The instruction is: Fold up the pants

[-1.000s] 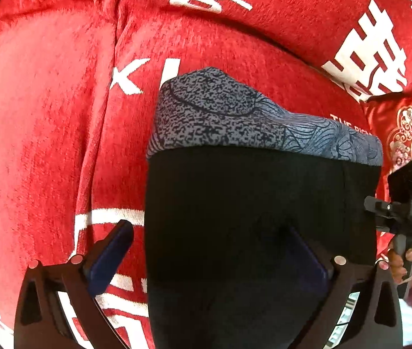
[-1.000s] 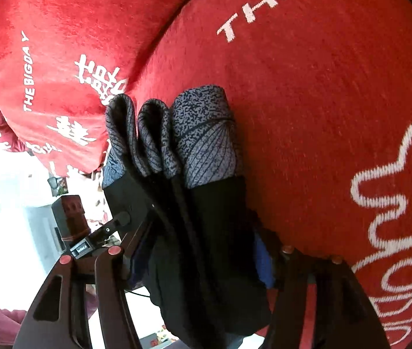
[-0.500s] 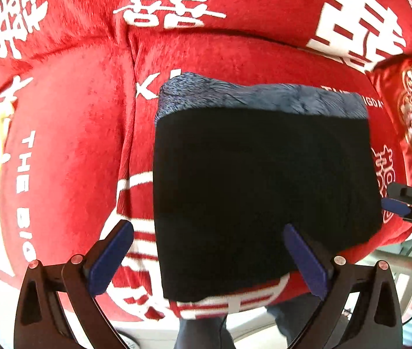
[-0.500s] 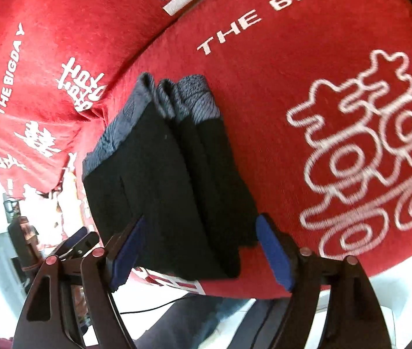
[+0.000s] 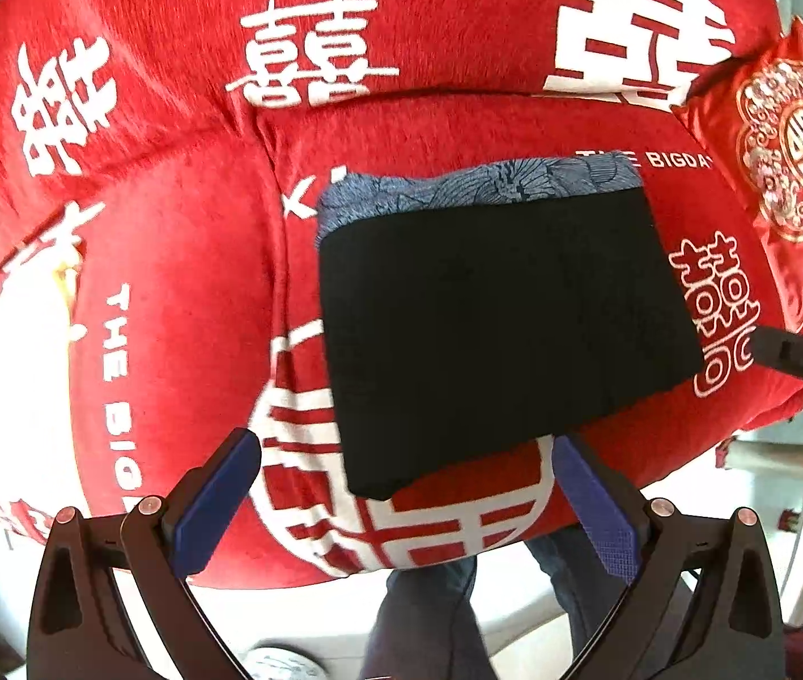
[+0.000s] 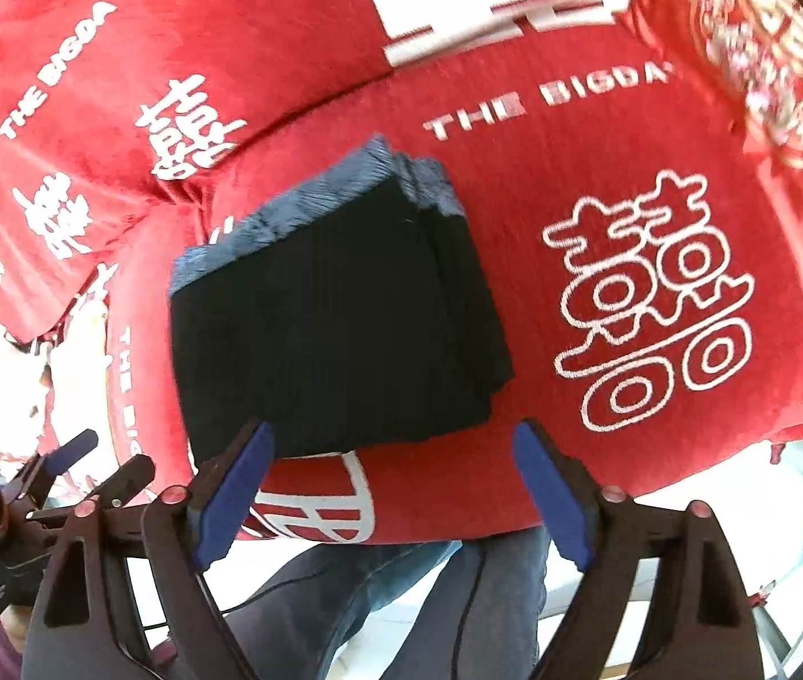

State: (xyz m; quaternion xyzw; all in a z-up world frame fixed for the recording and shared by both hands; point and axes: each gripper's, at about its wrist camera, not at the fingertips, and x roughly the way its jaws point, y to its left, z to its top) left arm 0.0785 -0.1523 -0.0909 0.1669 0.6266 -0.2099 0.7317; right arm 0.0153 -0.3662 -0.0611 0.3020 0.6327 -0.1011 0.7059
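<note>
The pants [image 5: 503, 328] lie folded into a thick black rectangle with a grey patterned waistband at the far edge, on a red sofa seat cushion [image 5: 186, 260]. In the right wrist view the pants [image 6: 333, 317] show as several stacked layers. My left gripper [image 5: 401, 493] is open and empty, held back just off the near edge of the pants. My right gripper [image 6: 390, 481] is open and empty, also pulled back at the cushion's front edge. The left gripper also shows at the left of the right wrist view [image 6: 89, 459].
The sofa backrest [image 5: 344, 28] rises behind the pants, red with white characters. A red embroidered pillow [image 5: 786, 158] sits at the right. The person's legs in jeans [image 6: 401, 612] stand below the cushion's front edge.
Both grippers have let go of the pants and drawn back toward the cushion's front edge. The folded pants now lie flat and free on the seat.
</note>
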